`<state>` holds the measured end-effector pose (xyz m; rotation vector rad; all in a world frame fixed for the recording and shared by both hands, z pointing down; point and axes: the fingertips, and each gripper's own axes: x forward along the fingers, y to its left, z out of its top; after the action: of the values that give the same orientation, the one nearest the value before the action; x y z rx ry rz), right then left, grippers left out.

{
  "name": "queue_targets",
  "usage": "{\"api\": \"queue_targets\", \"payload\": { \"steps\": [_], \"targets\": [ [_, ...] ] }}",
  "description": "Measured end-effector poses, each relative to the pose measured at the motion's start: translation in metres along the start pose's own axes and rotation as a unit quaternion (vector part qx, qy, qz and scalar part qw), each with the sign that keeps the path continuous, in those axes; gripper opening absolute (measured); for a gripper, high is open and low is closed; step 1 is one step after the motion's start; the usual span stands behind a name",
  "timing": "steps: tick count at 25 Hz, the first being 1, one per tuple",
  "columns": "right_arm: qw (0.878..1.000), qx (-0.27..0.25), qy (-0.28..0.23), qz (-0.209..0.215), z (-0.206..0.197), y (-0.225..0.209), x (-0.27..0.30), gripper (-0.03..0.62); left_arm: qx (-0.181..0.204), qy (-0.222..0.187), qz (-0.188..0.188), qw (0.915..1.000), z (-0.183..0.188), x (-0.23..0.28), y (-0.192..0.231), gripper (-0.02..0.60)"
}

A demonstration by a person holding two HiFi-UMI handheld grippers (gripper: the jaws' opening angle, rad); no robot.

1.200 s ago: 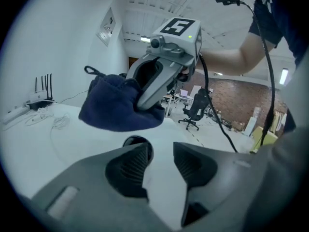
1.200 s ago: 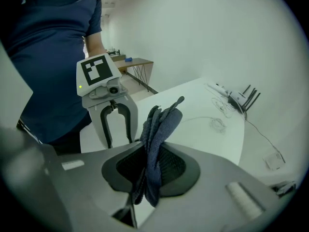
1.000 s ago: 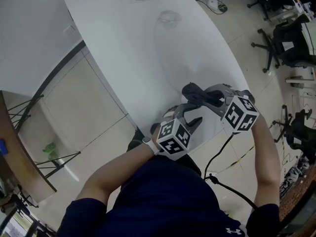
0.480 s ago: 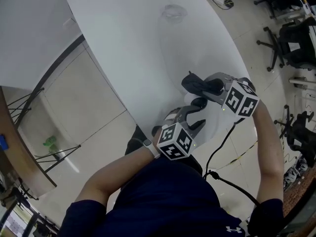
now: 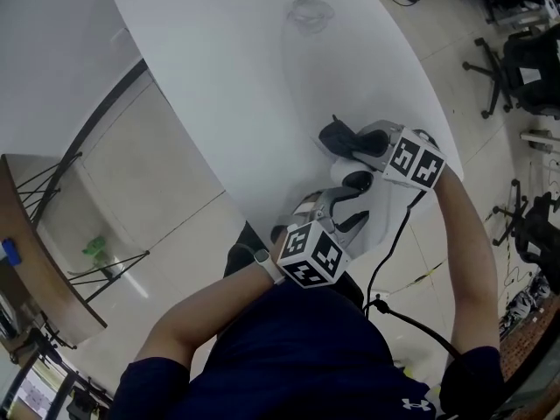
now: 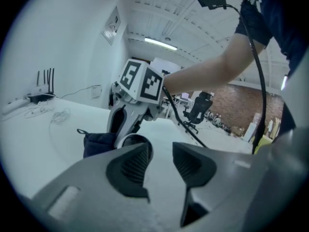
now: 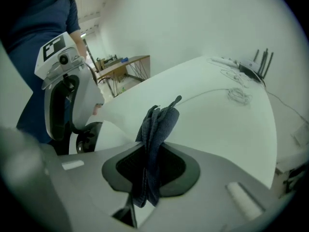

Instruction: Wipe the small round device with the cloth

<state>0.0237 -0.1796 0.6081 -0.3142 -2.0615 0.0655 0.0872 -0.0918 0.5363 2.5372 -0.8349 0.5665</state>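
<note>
Notably, the marker-cubed right hand-held gripper (image 7: pixel 150 169) pinches the cloth (image 7: pixel 157 124).

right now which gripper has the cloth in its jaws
The right gripper: its jaws are shut on the dark cloth; the left gripper has jaws apart, gripping nothing.

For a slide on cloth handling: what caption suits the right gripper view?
Right gripper clamps a dark blue cloth over the white table.
</note>
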Motion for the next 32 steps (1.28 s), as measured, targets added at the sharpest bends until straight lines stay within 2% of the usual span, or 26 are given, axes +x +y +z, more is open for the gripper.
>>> {"api": "queue_targets", "payload": {
  "steps": [3,7,9,11,13,16,18,23,25,27,32],
  "targets": [
    [0.998,0.062,-0.016,-0.015,-0.018,-0.008,0.011,0.072,-0.001,0.003,-0.001,1.0,-0.002,0.0,-0.001,0.155],
    [0.988,0.131,-0.038,-0.075,-0.029,-0.019,0.012,0.073,0.02,0.001,0.011,0.9997,-0.001,-0.006,0.004,0.155],
    [0.977,0.167,-0.063,-0.116,-0.029,-0.02,0.001,0.072,0.027,-0.007,0.016,0.9995,0.002,-0.012,0.008,0.155],
    [0.959,0.215,-0.099,-0.159,-0.032,-0.019,-0.019,0.074,0.024,-0.015,0.024,0.9993,0.005,-0.018,0.016,0.155],
    [0.931,0.27,-0.146,-0.198,-0.035,-0.011,-0.044,0.073,0.019,-0.019,0.034,0.999,0.007,-0.024,0.027,0.155],
    [0.879,0.349,-0.225,-0.233,-0.04,0.011,-0.077,0.074,0.014,-0.021,0.05,0.9984,0.01,-0.03,0.045,0.155],
    [0.839,0.4,-0.276,-0.246,-0.044,0.027,-0.096,0.074,0.012,-0.018,0.056,0.9982,0.012,-0.032,0.053,0.155],
    [0.725,0.504,-0.395,-0.256,-0.048,0.062,-0.123,0.074,0.015,0.003,0.059,0.9981,0.015,-0.026,0.066,0.155],
    [0.688,0.523,-0.435,-0.252,-0.04,0.073,-0.128,0.074,0.019,0.005,0.058,0.9981,0.02,-0.024,0.067,0.149],
    [0.664,0.531,-0.463,-0.251,-0.027,0.081,-0.128,0.074,0.021,0.007,0.052,0.9984,0.023,-0.022,0.066,0.147],
    [0.63,0.544,-0.49,-0.259,-0.007,0.081,-0.112,0.074,0.027,0.02,0.045,0.9984,0.023,-0.016,0.064,0.141]
  ]
}}
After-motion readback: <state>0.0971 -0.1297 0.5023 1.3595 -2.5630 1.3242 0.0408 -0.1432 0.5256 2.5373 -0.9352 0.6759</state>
